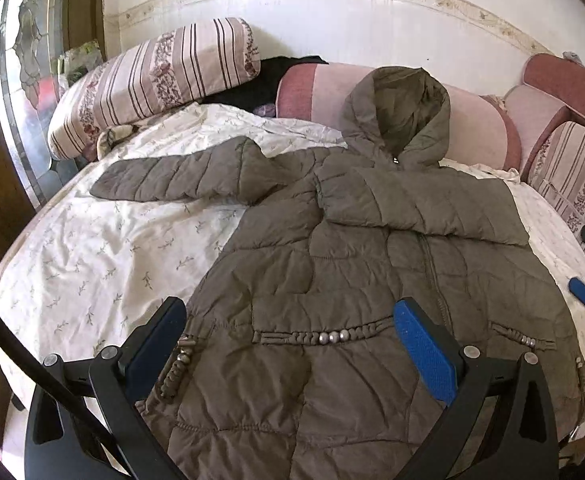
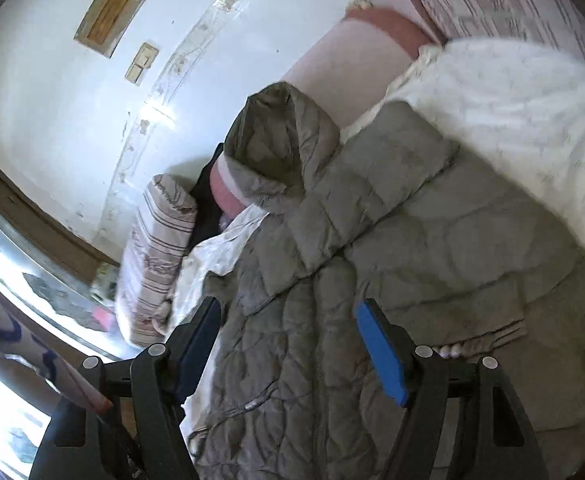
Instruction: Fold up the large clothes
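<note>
Hovering over the jacket (image 1: 332,260), left gripper (image 1: 290,312) and right gripper (image 2: 288,312) gape wide, holding nothing

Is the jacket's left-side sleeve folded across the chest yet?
No. That sleeve of the jacket lies stretched out on the sheet.

I can read no words, labels or numbers anywhere in my views. Nothing I see carries legible print.
</note>
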Available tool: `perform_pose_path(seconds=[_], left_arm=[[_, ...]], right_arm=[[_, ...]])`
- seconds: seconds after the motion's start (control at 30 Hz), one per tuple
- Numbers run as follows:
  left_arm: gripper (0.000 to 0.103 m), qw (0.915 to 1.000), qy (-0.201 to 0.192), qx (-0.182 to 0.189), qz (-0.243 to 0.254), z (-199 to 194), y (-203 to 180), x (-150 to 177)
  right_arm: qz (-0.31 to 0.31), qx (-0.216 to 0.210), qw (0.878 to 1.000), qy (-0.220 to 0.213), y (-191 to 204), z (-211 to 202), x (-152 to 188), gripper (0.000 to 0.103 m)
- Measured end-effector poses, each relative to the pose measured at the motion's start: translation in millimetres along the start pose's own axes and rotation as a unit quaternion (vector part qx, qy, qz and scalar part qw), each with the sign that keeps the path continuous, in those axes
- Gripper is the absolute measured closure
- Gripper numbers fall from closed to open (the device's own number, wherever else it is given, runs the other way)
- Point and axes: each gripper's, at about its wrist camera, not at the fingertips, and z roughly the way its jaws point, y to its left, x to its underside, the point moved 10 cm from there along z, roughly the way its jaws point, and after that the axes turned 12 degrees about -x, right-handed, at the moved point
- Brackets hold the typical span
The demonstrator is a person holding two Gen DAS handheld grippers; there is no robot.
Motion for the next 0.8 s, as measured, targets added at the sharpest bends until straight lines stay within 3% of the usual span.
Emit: perform_pose_path(seconds=[0.13,0.3,0.33,0.37,0.4,0.43,0.6,0.67,0.8], left_arm=[[0.0,0.9998,0.005,0.005,-0.02,7.2,11.6,-3.4],[0.0,0.9992,0.011,0.007,-0.038,19.6,15.4,-18.5],[0.0,0.9992,0.012,0.006,-0.037,23.5,11.8,-24.0],[0.0,0.9993,0.013,0.005,-0.035,27.1,8.3,-28.8],[0.0,0.9993,0.014,0.005,-0.033,29.9,4.9,-33.3],[0.0,0.9994,0.014,0.005,-0.031,33.9,-1.4,-39.9],[0.0,0.9999,0.013,-0.007,0.004,61.7,-37.8,-65.6],[0.0,0.9995,0.019,-0.009,0.023,78.5,-55.1,-70.9],[0.0,0.9974,0.055,-0.012,0.044,124.8,-88.8,-73.1]], right_arm=[[-0.019,0.03,0.999,-0.024,18.8,-10.8,-20.3,0.027],[-0.097,0.09,0.991,-0.027,51.7,-1.7,-54.0,0.027],[-0.111,0.105,0.988,-0.016,54.1,6.0,-58.1,0.033],[-0.121,0.113,0.986,-0.005,55.1,13.8,-59.7,0.052],[-0.138,0.127,0.982,0.009,54.7,25.7,-61.7,0.062],[-0.15,0.147,0.977,0.021,50.6,36.5,-61.9,0.074],[-0.12,0.19,0.969,0.102,-11.5,97.8,-47.9,0.082],[-0.083,0.181,0.976,0.086,-36.6,92.1,-48.9,0.082],[-0.07,0.217,0.97,0.089,-87.5,85.4,-49.5,0.08]])
